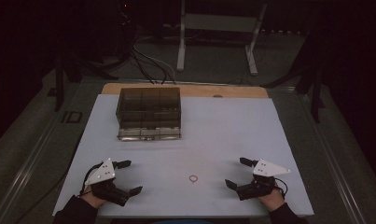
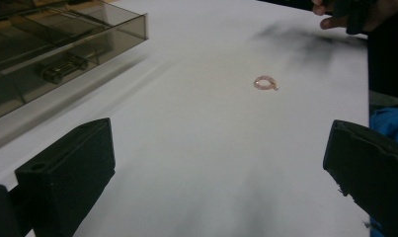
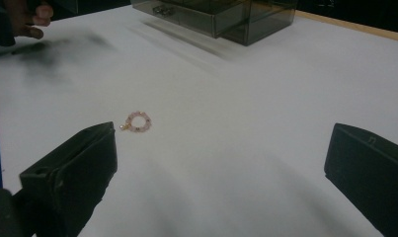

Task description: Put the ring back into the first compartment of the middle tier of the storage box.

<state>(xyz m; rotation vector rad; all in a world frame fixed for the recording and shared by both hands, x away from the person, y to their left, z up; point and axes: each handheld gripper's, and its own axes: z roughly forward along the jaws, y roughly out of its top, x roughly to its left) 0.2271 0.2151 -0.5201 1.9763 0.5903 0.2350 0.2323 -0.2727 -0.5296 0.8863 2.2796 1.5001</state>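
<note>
Pink beads form a small bracelet [image 1: 193, 178] lying flat on the white bench [image 1: 223, 135] near its front edge — between the two hands, touched by neither. The left hand-held gripper [image 1: 129, 177] rests at the near left with its jaws spread wide and nothing between them; the right hand-held gripper [image 1: 237, 172] at the near right is equally wide and empty. A smoky clear drawer box [image 1: 149, 113] stands at the far left — well apart from the bracelet.

White table cover [image 1: 232, 135], wooden table edge [image 1: 232, 91], metal stand legs [image 1: 181, 46], floor cables [image 1: 148, 65] beyond.
</note>
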